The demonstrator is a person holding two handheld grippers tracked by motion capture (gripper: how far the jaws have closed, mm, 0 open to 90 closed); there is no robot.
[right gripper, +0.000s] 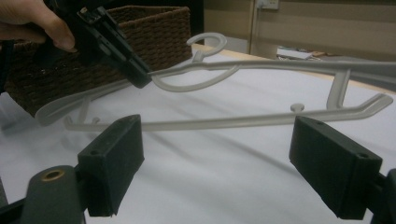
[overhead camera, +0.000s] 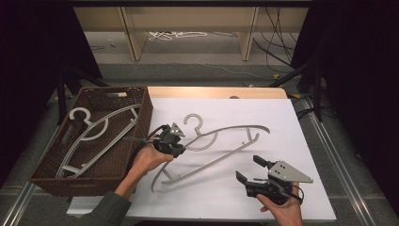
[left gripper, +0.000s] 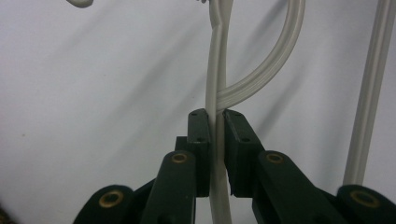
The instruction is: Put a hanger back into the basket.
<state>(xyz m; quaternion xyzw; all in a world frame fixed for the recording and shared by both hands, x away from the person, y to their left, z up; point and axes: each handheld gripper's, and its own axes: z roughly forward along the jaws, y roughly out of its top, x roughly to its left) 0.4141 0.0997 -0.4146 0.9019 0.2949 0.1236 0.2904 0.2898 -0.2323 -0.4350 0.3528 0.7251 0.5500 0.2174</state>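
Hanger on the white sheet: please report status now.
Left gripper shut on the hanger, near its neck. Right gripper open, holding nothing. Basket at left, another hanger inside. Nothing in the way.

You hold a hanger [overhead camera: 221, 141] of pale grey plastic, smooth with ribbed edges and a faint sheen. At nine o'clock of it, the basket [overhead camera: 143, 108] is dark brown wicker, rough. The table cover [overhead camera: 291, 141] looks like matt white paper; your jaw pads are matt black.
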